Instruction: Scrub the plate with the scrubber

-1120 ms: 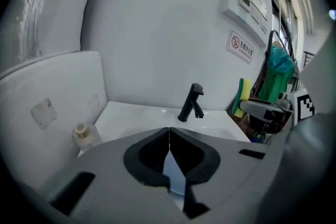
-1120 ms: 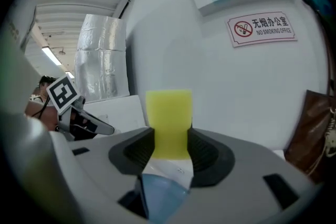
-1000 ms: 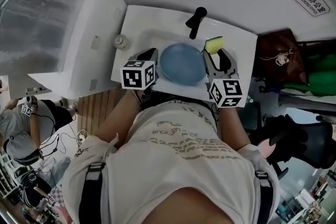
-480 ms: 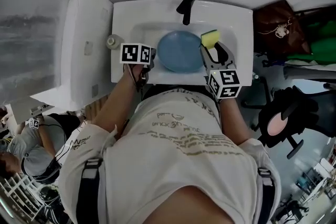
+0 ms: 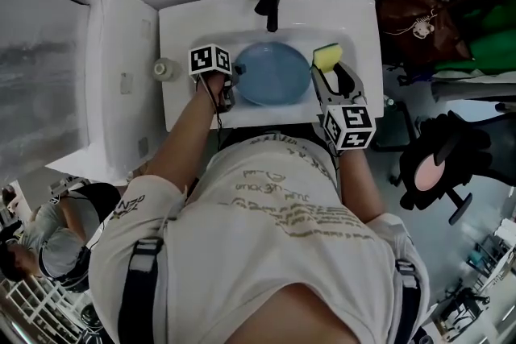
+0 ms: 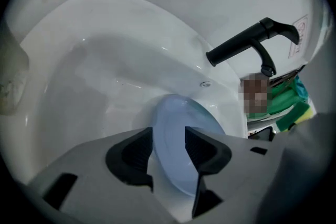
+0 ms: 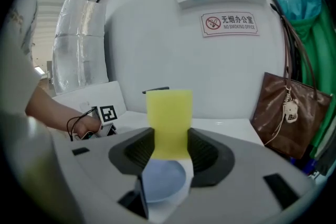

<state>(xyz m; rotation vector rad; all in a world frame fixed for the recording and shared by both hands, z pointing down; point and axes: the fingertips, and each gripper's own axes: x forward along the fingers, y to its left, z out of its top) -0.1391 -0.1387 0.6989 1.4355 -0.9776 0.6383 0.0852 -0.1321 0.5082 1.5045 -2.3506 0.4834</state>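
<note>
A round blue plate (image 5: 274,74) lies in the white sink (image 5: 181,20). My left gripper (image 5: 230,86) reaches down to the plate's left edge. In the left gripper view its jaws (image 6: 168,136) have just been opening, and the plate's rim (image 6: 184,128) stands between the pads without being pressed. My right gripper (image 5: 332,70) hovers at the plate's right side, shut on a yellow scrubber sponge (image 5: 326,56). In the right gripper view the sponge (image 7: 168,120) sticks up between the pads, with the plate (image 7: 163,181) below.
A black faucet (image 5: 270,0) rises behind the basin and reaches over it (image 6: 247,42). A small bottle (image 5: 165,68) stands on the sink's left ledge beside a white cabinet (image 5: 121,76). A brown bag (image 5: 411,12) hangs at the right, above a black chair (image 5: 439,165).
My left gripper has dropped from the sink's front edge into the basin, down to the plate's left rim. The right gripper with the sponge has edged slightly forward beside the plate.
</note>
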